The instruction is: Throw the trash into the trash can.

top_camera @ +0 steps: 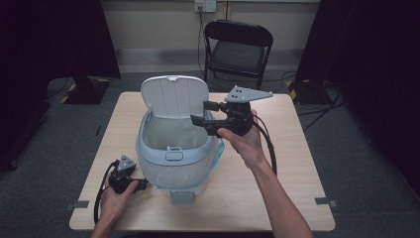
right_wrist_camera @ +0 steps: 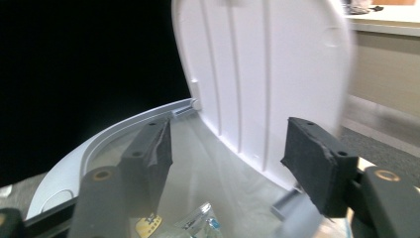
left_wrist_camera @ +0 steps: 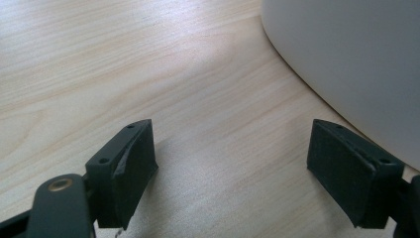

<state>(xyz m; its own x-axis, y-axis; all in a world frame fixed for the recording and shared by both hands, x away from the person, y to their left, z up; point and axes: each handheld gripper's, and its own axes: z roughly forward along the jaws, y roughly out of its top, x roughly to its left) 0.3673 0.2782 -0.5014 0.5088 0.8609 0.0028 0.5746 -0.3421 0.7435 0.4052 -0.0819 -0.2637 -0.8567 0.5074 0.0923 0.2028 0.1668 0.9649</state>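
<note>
The pedal bin [top_camera: 173, 148] stands mid-frame on the worktop [top_camera: 297, 188], lid [top_camera: 173, 94] raised. The right claw [top_camera: 204, 114] hovers over its lined mouth, jaws wide and empty. The left claw [top_camera: 144, 185] rests lower left, also wide and empty. Likely next: reaching for the lid to close it.

We see a smooth, slightly glossy plastic bin [top_camera: 173, 148] with a ribbed plastic lid [top_camera: 174, 94] and thin translucent film liner [right_wrist_camera: 218, 168]. Table [left_wrist_camera: 148, 64] is matt light wood grain. Gripper pads [right_wrist_camera: 317, 158] look matt black, rubbery.
</note>
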